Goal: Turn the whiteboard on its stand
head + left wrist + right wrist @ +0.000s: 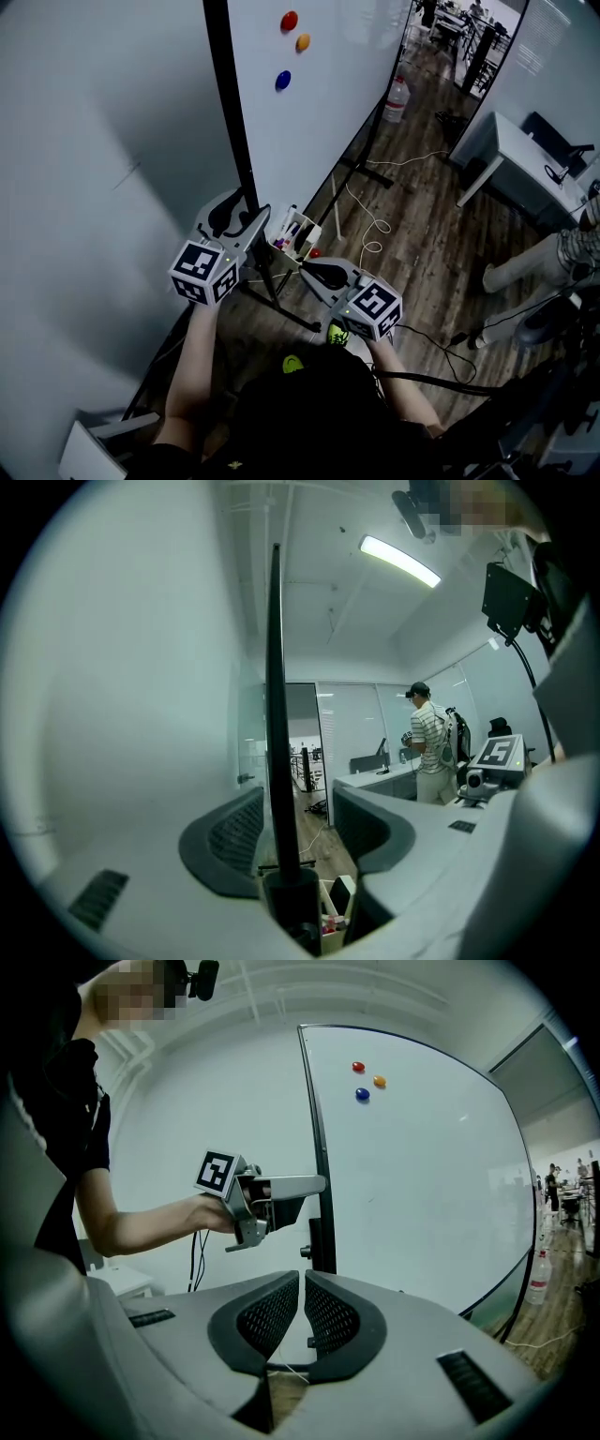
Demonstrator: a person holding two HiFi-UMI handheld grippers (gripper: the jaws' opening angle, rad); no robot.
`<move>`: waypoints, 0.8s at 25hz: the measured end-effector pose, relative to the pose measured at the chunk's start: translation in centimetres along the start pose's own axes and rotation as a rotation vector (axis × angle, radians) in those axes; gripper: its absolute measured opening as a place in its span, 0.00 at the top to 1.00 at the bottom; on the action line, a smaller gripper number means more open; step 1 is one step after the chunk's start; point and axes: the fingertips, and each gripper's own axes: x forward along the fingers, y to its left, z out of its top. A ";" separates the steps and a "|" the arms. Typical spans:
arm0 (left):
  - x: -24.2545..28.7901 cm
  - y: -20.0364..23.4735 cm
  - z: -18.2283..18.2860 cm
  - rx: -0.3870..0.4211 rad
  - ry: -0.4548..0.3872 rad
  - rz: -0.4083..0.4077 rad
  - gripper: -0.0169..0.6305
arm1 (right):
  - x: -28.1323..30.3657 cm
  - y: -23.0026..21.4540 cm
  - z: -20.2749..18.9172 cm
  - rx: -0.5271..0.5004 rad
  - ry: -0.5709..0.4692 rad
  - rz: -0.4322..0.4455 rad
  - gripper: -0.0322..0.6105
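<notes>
The whiteboard (319, 103) stands upright on its stand beside the grey wall (94, 141), its black side frame (234, 112) towards the person. The left gripper (246, 214) straddles that frame, jaws wide and pads clear of it, so the board is not gripped now. The next move, I judge, is to close on the frame and swing it round. The left arm reaches forward with its gripper level. The right gripper (317, 274) hangs lower, near the board's foot, jaws almost together and empty.
</notes>
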 end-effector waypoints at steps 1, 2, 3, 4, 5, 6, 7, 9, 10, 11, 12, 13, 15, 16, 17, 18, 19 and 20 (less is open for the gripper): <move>0.2 0.2 0.1 0.005 0.001 -0.001 0.62 | 0.1 0.0 0.0 -0.001 0.000 0.003 0.92; 0.4 0.5 0.3 0.012 0.002 -0.003 0.62 | 0.1 -0.1 0.0 -0.002 0.001 0.006 0.92; 0.6 0.7 0.6 0.019 0.002 -0.005 0.62 | 0.0 -0.1 0.0 -0.001 0.002 0.008 0.92; 0.9 0.9 1.0 0.025 0.002 -0.007 0.62 | -0.1 -0.3 0.0 0.002 0.004 0.009 0.92; 1.3 1.0 1.2 0.029 0.004 -0.009 0.62 | -0.2 -0.4 -0.1 0.006 0.006 0.009 0.92; 1.5 1.1 1.5 0.034 0.007 -0.011 0.62 | -0.3 -0.5 -0.1 0.012 0.007 0.011 0.92; 1.7 1.2 1.6 0.040 0.010 -0.010 0.64 | -0.3 -0.6 -0.2 0.016 0.010 0.013 0.92; 2.0 1.5 1.8 0.055 0.014 -0.009 0.70 | -0.2 -0.6 -0.3 0.020 0.014 0.014 0.92; 2.0 1.5 1.8 0.064 0.015 -0.012 0.71 | -0.2 -0.6 -0.3 0.021 0.014 0.013 0.92; 2.1 1.5 1.8 0.075 0.017 -0.018 0.72 | -0.1 -0.7 -0.4 0.023 0.015 0.011 0.92; 2.2 1.4 1.8 0.085 0.019 -0.024 0.72 | -0.1 -0.7 -0.5 0.026 0.016 0.010 0.92; 2.3 1.3 1.8 0.094 0.021 -0.029 0.73 | -0.2 -0.6 -0.6 0.028 0.018 0.008 0.92; 2.4 1.2 1.9 0.103 0.022 -0.038 0.78 | -0.5 -0.6 -1.0 0.032 0.023 0.002 0.92; 2.5 1.1 1.9 0.104 0.021 -0.042 0.78 | -0.6 -0.6 -1.2 0.035 0.025 -0.002 0.92; 2.5 1.1 1.9 0.104 0.021 -0.045 0.78 | -0.7 -0.7 -1.3 0.039 0.027 -0.006 0.92; 2.5 1.2 1.9 0.105 0.021 -0.046 0.78 | -0.7 -0.7 -1.4 0.041 0.029 -0.009 0.92; 2.5 1.2 1.9 0.106 0.025 -0.045 0.78 | -0.8 -0.8 -1.5 0.043 0.031 -0.012 0.92; 2.6 1.2 1.9 0.111 0.030 -0.041 0.79 | -0.8 -0.9 -1.5 0.043 0.033 -0.015 0.92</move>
